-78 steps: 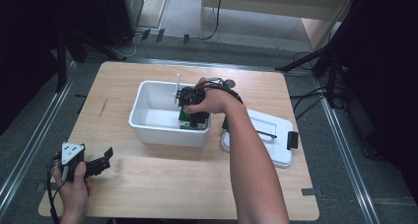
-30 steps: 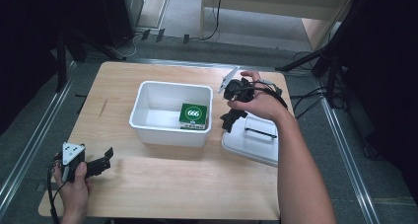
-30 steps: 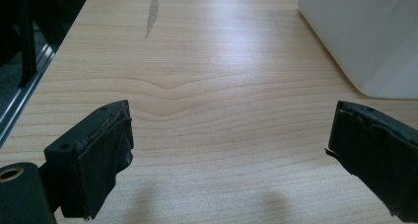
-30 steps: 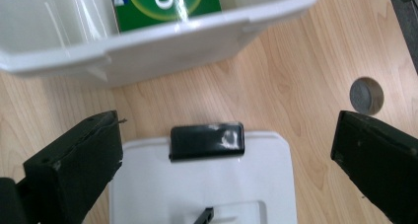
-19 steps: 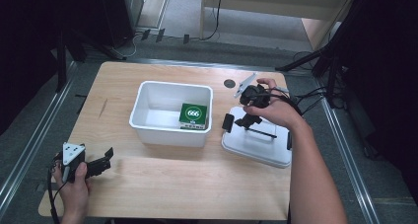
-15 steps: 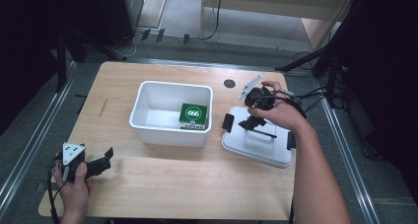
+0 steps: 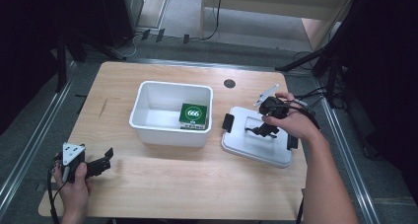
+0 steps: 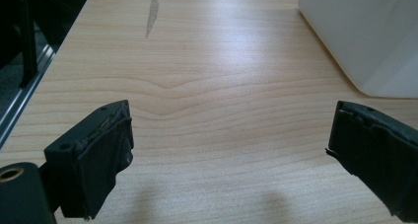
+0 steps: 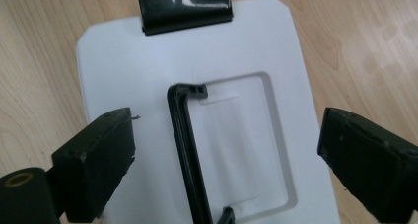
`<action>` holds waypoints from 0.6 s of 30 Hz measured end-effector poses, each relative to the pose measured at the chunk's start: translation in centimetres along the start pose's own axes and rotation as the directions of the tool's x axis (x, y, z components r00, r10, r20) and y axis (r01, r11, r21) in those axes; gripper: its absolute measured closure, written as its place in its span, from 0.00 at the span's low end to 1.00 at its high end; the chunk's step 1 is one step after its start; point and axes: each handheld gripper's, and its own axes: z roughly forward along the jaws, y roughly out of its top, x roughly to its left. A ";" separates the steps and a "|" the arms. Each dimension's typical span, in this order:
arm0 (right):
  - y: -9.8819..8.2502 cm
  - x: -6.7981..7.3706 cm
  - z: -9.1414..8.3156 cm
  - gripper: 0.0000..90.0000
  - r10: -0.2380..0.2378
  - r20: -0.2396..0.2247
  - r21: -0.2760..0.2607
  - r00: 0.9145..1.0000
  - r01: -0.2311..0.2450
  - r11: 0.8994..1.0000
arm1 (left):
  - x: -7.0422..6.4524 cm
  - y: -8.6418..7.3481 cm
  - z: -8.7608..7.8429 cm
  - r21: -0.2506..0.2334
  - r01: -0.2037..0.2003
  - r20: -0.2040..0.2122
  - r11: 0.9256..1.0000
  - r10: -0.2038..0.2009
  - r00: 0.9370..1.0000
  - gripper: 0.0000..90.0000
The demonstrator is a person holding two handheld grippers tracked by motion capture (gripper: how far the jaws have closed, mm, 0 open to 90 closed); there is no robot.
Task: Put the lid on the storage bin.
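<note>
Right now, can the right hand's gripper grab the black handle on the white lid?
Probably yes. The right gripper hangs just above the lid with its fingers open, the black handle stands up between them, and nothing blocks the way.

1 overhead, 2 close (table shared)
</note>
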 end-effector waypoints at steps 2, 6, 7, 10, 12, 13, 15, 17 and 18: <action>-0.6 0.0 0.1 0.12 0.006 -0.006 0.000 1.000 -0.006 1.000 | 0.0 0.0 0.0 0.000 -0.002 0.000 1.000 0.002 1.000 0.04; -1.6 0.0 0.2 0.15 0.020 -0.014 0.002 1.000 -0.020 1.000 | 0.0 0.0 0.0 -0.001 -0.002 0.000 1.000 0.002 1.000 0.04; -1.8 -0.1 0.3 0.15 0.020 -0.016 0.004 1.000 -0.020 1.000 | 0.0 0.0 0.0 -0.001 -0.002 -0.001 1.000 0.002 1.000 0.04; -2.6 -0.1 0.3 0.18 0.036 -0.025 0.018 0.999 -0.036 0.999 | 0.0 0.0 0.0 0.000 -0.002 -0.001 1.000 0.002 1.000 0.04; -3.0 -0.1 0.4 0.22 0.029 -0.031 0.021 0.999 -0.028 0.999 | 0.0 0.0 0.0 -0.001 -0.003 -0.002 1.000 0.003 1.000 0.04; -3.1 0.0 0.4 0.25 0.038 -0.036 0.026 0.999 -0.037 0.999 | -0.1 0.0 0.0 0.000 -0.002 -0.001 1.000 0.002 1.000 0.04; -3.4 0.0 0.6 0.31 0.038 -0.031 0.028 0.999 -0.037 0.999 | -0.1 0.0 0.0 0.002 -0.003 -0.001 1.000 0.003 1.000 0.04; -3.7 0.1 0.8 0.36 0.037 -0.020 0.023 0.999 -0.036 0.999 | -0.1 0.0 0.0 0.001 -0.004 -0.002 1.000 0.004 1.000 0.04; -3.7 0.1 0.8 0.36 0.037 -0.020 0.023 0.999 -0.036 0.999 | -0.1 0.0 0.0 0.001 -0.004 -0.002 1.000 0.004 1.000 0.04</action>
